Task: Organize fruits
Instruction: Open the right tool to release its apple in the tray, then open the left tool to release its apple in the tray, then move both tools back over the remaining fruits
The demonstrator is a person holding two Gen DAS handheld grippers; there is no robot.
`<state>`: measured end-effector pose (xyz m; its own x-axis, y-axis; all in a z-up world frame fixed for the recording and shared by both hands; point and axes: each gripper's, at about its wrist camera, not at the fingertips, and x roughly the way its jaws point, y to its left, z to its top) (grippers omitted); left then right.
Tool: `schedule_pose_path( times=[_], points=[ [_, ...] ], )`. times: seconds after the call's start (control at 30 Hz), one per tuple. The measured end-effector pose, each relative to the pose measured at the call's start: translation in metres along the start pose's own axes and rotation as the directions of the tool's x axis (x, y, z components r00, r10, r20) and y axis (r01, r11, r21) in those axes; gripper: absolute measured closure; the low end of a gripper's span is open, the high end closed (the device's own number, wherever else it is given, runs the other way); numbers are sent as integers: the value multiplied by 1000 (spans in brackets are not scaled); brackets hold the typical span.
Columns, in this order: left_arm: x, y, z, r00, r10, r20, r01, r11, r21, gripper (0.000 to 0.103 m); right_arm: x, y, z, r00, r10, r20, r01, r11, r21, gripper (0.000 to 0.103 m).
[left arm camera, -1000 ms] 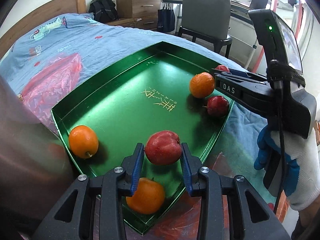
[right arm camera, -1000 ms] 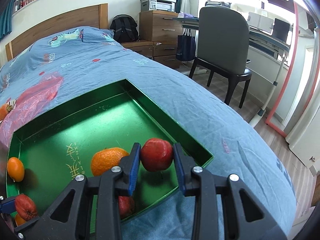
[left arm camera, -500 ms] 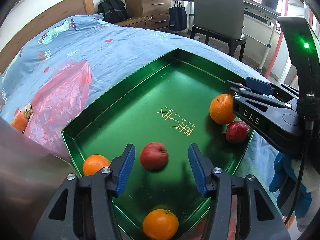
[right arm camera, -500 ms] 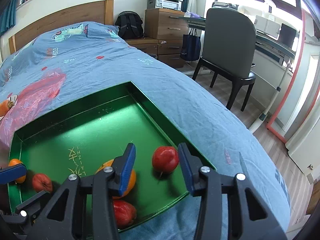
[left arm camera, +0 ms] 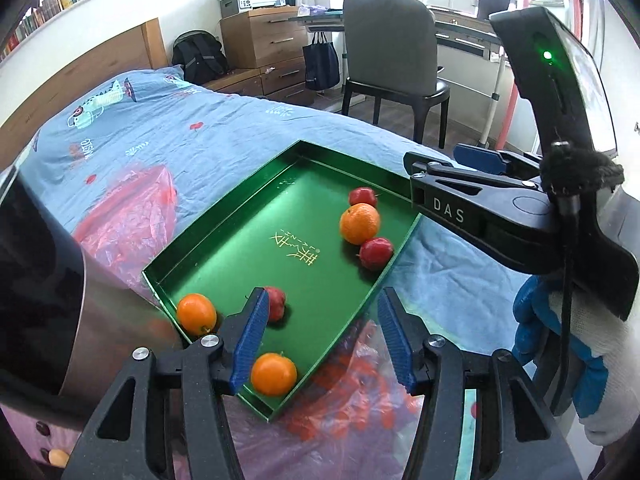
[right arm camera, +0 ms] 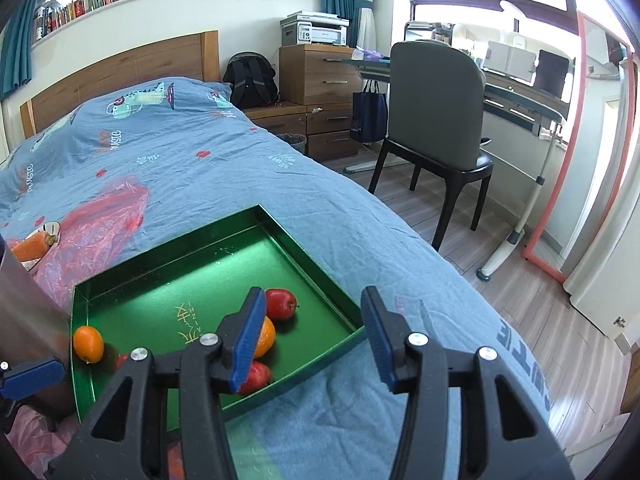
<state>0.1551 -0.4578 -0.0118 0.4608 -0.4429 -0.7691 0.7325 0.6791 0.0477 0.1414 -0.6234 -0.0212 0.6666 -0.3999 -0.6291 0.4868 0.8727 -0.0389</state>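
A green tray (left arm camera: pixel 248 240) lies on the bed and holds several fruits. In the left wrist view a red apple (left arm camera: pixel 276 303) and two oranges (left arm camera: pixel 196 314) (left arm camera: pixel 274 374) lie at its near end; an orange (left arm camera: pixel 359 223) between two red apples (left arm camera: pixel 363 197) (left arm camera: pixel 376 254) lies at its right side. My left gripper (left arm camera: pixel 324 340) is open and empty, raised above the near corner. My right gripper (right arm camera: pixel 310 336) is open and empty above the tray's (right arm camera: pixel 312 268) right edge, over a red apple (right arm camera: pixel 281 304), an orange (right arm camera: pixel 266 338) and another apple (right arm camera: pixel 258 376).
A pink plastic bag (left arm camera: pixel 132 216) lies on the blue bedspread left of the tray, with a carrot (right arm camera: pixel 30 248) on it. More plastic (left arm camera: pixel 360 400) lies under the tray's near corner. A chair (right arm camera: pixel 436 120), desk and drawers stand beyond the bed's right edge.
Both grippers let go of their apples, opened wide and pulled up and back from the tray. The apples now rest in the tray.
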Motion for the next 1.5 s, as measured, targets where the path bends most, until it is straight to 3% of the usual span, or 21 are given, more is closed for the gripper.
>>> schedule_pose_path(
  times=[0.27, 0.67, 1.07, 1.13, 1.5],
  points=[
    [-62, -2, -26, 999, 26, 40, -27, 1000, 15, 45, -67, 0, -14, 999, 20, 26, -20, 1000, 2, 35],
    [-122, 31, -95, 990, 139, 5, -138, 989, -54, 44, -148, 31, -53, 992, 123, 23, -122, 992, -23, 35],
    [-179, 70, -158, 982, 190, -4, -188, 968, -168, 36, -203, 83, -91, 975, 221, -12, -221, 973, -72, 32],
    [-187, 74, -168, 979, 203, -4, -200, 963, -180, 29, -210, 91, -100, 970, 241, -24, -243, 968, -71, 30],
    [-225, 108, -225, 961, 276, -24, -273, 927, -256, 29, -245, 146, -139, 945, 318, -74, -325, 937, -128, 30]
  ],
)
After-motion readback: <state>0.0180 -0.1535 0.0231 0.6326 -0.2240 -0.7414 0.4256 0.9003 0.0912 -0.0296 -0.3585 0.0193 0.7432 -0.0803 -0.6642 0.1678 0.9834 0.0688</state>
